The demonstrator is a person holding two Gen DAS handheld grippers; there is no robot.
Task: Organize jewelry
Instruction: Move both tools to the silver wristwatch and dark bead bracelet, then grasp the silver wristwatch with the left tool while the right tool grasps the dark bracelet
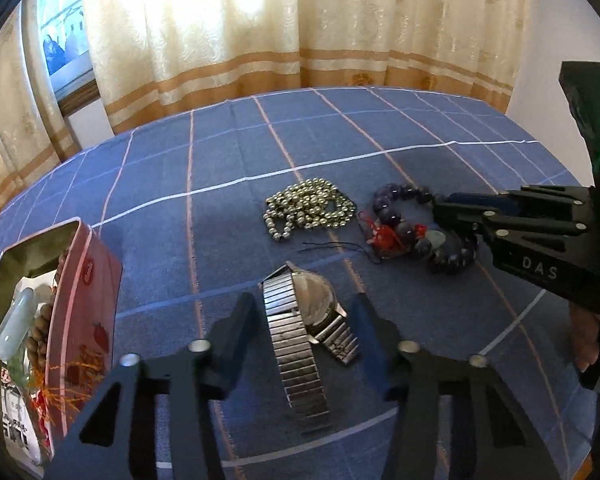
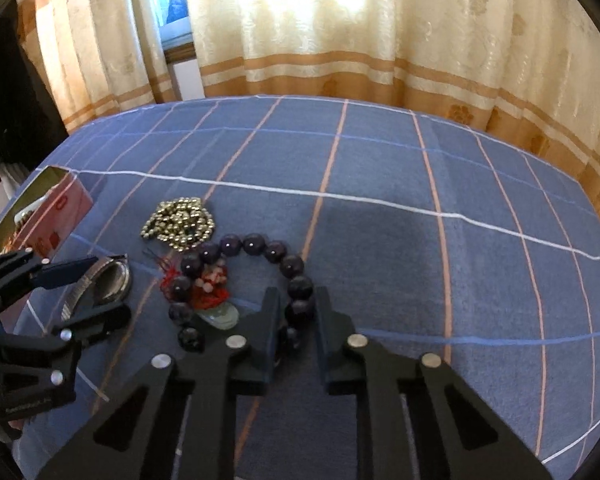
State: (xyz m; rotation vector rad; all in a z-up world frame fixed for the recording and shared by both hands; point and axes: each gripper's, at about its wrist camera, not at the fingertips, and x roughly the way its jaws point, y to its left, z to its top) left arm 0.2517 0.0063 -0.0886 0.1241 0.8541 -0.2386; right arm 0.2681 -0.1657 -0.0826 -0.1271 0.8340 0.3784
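A silver metal-band watch (image 1: 306, 322) lies on the blue checked cloth between the open jaws of my left gripper (image 1: 306, 312); it also shows in the right wrist view (image 2: 108, 284). A dark purple bead bracelet (image 2: 256, 276) with a red tassel and a pale green pendant lies in front of my right gripper (image 2: 298, 300), whose jaws stand on either side of its near beads with a gap. The bracelet also shows in the left wrist view (image 1: 412, 224). A heap of gold-coloured beads (image 1: 308, 208) lies behind the watch. A red box (image 1: 60, 320) at left holds brown beads and a pale bangle.
The blue cloth (image 2: 420, 264) with orange and white lines covers the table. Cream curtains (image 2: 340, 20) hang behind the far edge. A thin black thread (image 1: 332, 246) lies between the watch and the bracelet.
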